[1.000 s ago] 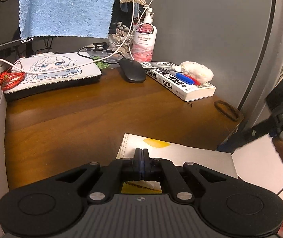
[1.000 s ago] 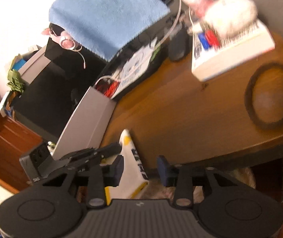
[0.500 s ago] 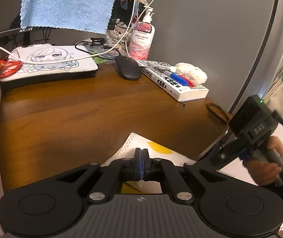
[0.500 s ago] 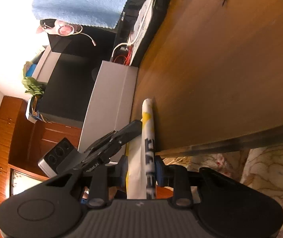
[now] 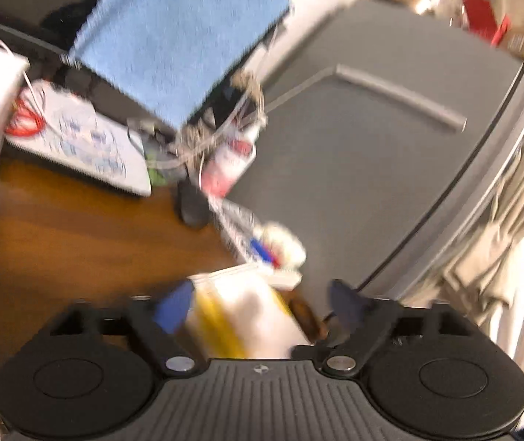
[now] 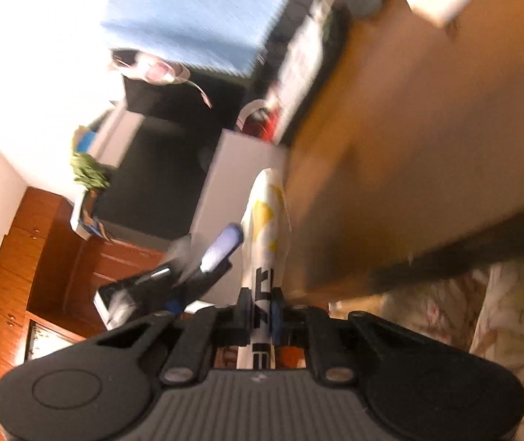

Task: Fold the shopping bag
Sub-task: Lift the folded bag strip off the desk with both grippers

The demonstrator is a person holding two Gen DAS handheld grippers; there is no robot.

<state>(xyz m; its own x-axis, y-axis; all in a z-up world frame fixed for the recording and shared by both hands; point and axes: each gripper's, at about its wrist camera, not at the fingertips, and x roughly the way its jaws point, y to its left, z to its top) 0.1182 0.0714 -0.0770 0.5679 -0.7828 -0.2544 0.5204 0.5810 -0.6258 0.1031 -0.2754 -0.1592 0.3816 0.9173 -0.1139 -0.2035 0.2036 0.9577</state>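
Note:
The shopping bag (image 6: 266,220) is white with yellow marks and black lettering. In the right wrist view it is flattened and seen edge-on, beside the desk's front edge. My right gripper (image 6: 262,316) is shut on its near end. The left gripper (image 6: 221,250) shows left of the bag there, one blue pad clear of it. In the blurred left wrist view the bag (image 5: 243,312) lies between the spread fingers of my left gripper (image 5: 260,307), which is open. The bag's lower part is hidden behind both gripper bodies.
A brown wooden desk (image 5: 59,242) carries a printed white pad (image 5: 78,139), a black mouse (image 5: 192,209), a pump bottle (image 5: 228,169) and a book (image 5: 247,228). A blue towel (image 5: 181,33) hangs at the back. A grey cabinet (image 5: 364,154) stands right, a white box (image 6: 239,180) left.
My left gripper has opened and let go of the bag. My right gripper has shut on the bag's edge. Both views have swung and are blurred by motion.

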